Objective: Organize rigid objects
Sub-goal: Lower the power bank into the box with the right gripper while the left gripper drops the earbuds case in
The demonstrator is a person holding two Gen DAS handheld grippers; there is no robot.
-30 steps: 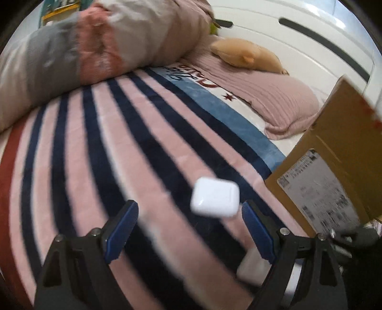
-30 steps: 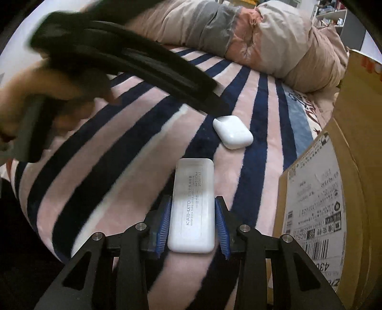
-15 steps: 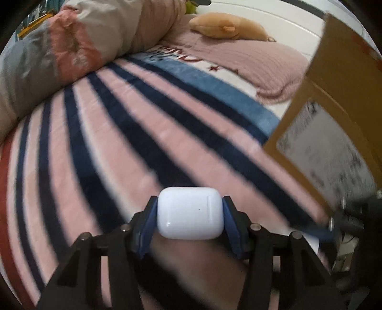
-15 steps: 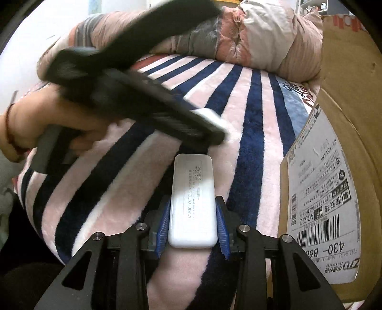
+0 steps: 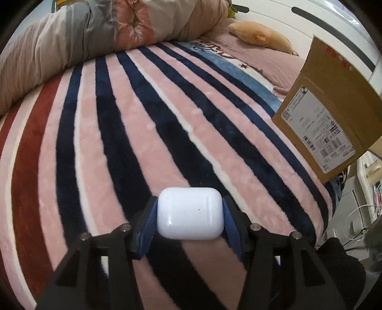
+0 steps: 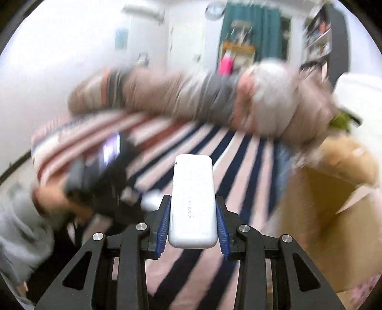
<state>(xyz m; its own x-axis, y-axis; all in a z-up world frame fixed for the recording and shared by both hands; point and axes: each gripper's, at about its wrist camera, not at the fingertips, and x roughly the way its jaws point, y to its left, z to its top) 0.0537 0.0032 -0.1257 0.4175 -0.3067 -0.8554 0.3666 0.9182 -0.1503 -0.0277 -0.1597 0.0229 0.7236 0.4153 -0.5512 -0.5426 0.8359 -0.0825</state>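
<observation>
My left gripper (image 5: pixel 190 223) is shut on a white earbuds case (image 5: pixel 190 213) and holds it just above the striped blanket (image 5: pixel 148 124). My right gripper (image 6: pixel 193 229) is shut on a long white rectangular case (image 6: pixel 193 198) with grey lettering and holds it raised in the air above the bed; this view is blurred by motion. A cardboard box (image 5: pixel 334 114) with a shipping label stands on the bed at the right; in the right wrist view the box (image 6: pixel 329 214) is at the right, open at the top. The left hand-held gripper (image 6: pixel 105 181) appears blurred at the left.
A rolled duvet (image 5: pixel 83 40) lies along the far side of the bed. A pink pillow (image 5: pixel 262 57) and a tan plush toy (image 5: pixel 260 35) lie near the white headboard (image 5: pixel 310 21). The bed edge drops off at the right behind the box.
My left gripper closed on the earbuds case and lifted it slightly. My right gripper lifted the long white case well off the blanket and tilted upward toward the room.
</observation>
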